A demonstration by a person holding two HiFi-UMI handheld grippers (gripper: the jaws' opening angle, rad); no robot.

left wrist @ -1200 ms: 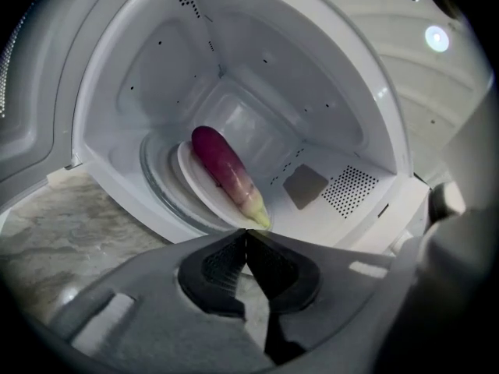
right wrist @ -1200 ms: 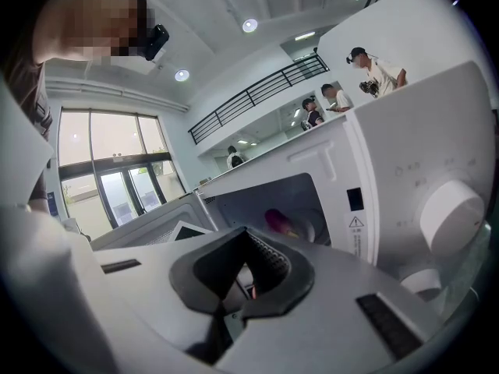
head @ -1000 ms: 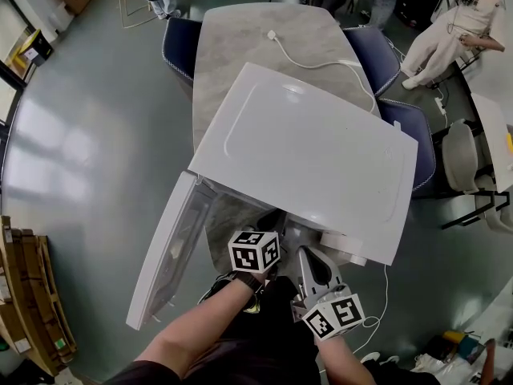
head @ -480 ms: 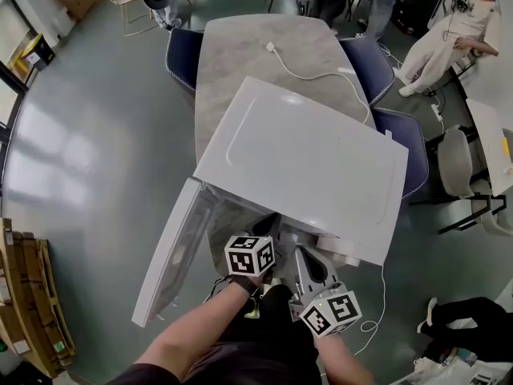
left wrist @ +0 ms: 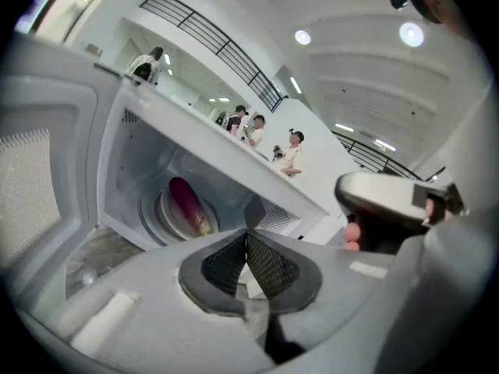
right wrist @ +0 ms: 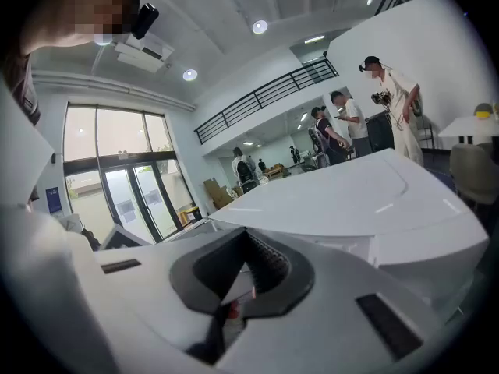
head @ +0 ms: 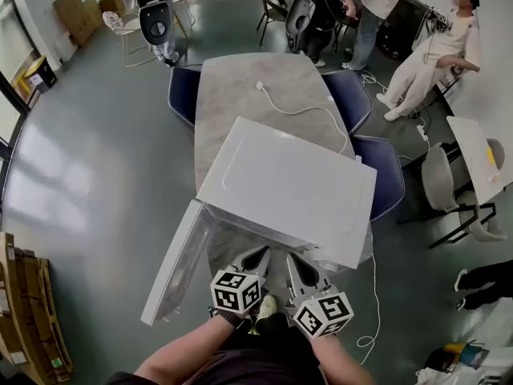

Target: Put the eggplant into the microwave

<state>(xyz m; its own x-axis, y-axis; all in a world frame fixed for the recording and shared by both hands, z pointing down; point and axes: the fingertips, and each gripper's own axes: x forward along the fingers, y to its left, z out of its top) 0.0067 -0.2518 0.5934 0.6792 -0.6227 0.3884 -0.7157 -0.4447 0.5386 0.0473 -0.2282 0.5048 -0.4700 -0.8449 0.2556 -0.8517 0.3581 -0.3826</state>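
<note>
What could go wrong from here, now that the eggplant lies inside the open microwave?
The door stands wide open at the left; a hard swing shut could jolt the microwave, which sits near the front edge of the table. The eggplant lies on the turntable plate and might roll off.

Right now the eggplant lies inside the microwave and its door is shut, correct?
No: the door stands open, as the head view shows. The eggplant does lie inside the microwave, seen in the left gripper view.

White cable (head: 292, 112) lying on marble table (head: 232, 87); blue chairs (head: 183, 95) alongside.
</note>
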